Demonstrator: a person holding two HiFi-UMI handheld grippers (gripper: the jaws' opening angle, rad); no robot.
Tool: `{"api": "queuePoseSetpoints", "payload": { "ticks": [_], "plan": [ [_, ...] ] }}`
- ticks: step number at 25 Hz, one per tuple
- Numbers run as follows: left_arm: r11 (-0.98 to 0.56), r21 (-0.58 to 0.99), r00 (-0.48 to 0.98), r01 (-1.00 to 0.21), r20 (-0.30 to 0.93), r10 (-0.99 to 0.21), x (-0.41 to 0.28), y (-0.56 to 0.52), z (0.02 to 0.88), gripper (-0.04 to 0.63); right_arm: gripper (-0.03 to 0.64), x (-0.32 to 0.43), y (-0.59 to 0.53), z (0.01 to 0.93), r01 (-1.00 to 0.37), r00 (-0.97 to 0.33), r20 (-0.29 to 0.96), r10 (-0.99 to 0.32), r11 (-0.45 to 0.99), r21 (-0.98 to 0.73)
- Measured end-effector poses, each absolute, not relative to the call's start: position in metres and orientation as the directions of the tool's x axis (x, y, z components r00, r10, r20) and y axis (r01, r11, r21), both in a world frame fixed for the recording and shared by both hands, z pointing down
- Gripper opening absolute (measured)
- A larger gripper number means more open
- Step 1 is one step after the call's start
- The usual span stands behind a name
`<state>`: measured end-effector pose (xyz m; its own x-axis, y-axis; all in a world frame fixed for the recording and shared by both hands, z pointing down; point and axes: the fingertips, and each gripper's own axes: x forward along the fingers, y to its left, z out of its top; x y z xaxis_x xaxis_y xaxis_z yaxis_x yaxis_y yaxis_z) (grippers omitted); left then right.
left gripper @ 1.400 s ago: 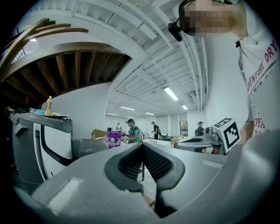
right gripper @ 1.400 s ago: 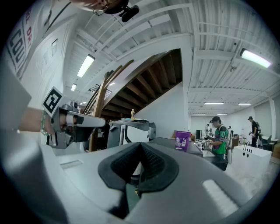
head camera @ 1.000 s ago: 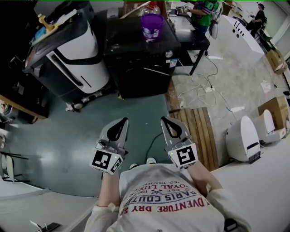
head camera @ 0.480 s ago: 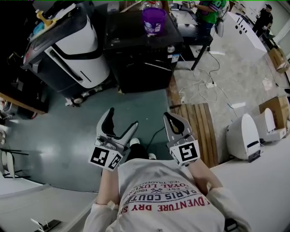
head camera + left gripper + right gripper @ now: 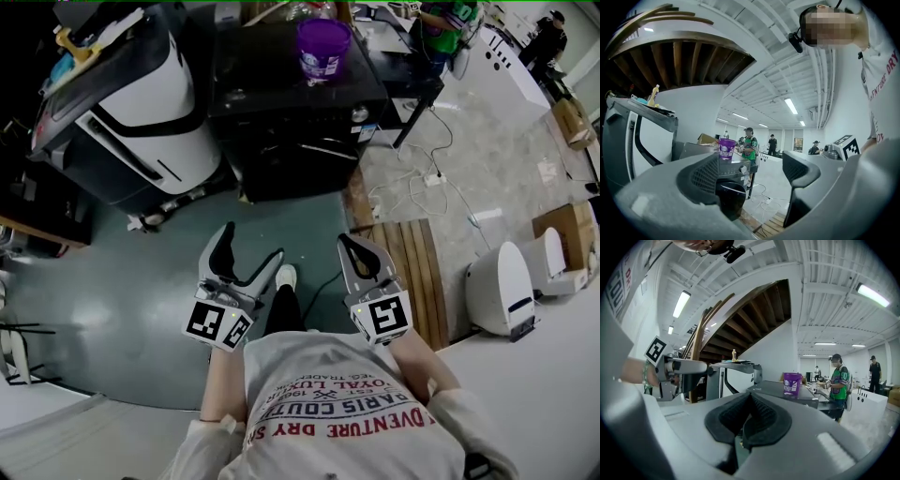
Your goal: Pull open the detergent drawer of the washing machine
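Note:
The black front-loading washing machine stands on the floor ahead, with a purple bucket on its top. Its control strip with a round knob shows in the left gripper view; the detergent drawer's front cannot be told apart there. My left gripper is held well short of the machine. Its jaws have just opened wide, with nothing between them. Beside it, my right gripper is shut and empty, equally far from the machine.
A white and black appliance leans left of the washer. A wooden pallet, floor cables and a white rounded device lie to the right. People stand at a table behind the washer. A shoe is between the grippers.
The left jaws went from shut to wide open. Both grippers and the person moved forward toward the washer, and a foot stepped out between them.

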<state>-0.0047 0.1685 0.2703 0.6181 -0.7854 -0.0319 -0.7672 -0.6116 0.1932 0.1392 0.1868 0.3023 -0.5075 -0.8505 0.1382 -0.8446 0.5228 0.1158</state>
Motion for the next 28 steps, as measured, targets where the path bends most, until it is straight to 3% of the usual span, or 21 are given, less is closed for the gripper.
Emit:
{"api": "queuePoseSetpoints", "payload": {
  "ticks": [16,28],
  "plan": [
    [-0.618,0.34,0.657,-0.708,-0.003,-0.754,-0.063,-0.054,0.317,0.416,0.002,0.09,-0.026,0.322,-0.87,-0.458,0.204,-0.865,0.484,0.097],
    [-0.59,0.401,0.671,-0.701,0.092,-0.736,-0.053,-0.124,0.406,0.416,0.002,0.069,-0.103,0.375,-0.834,-0.522,0.233,-0.821,0.548,0.064]
  ]
}}
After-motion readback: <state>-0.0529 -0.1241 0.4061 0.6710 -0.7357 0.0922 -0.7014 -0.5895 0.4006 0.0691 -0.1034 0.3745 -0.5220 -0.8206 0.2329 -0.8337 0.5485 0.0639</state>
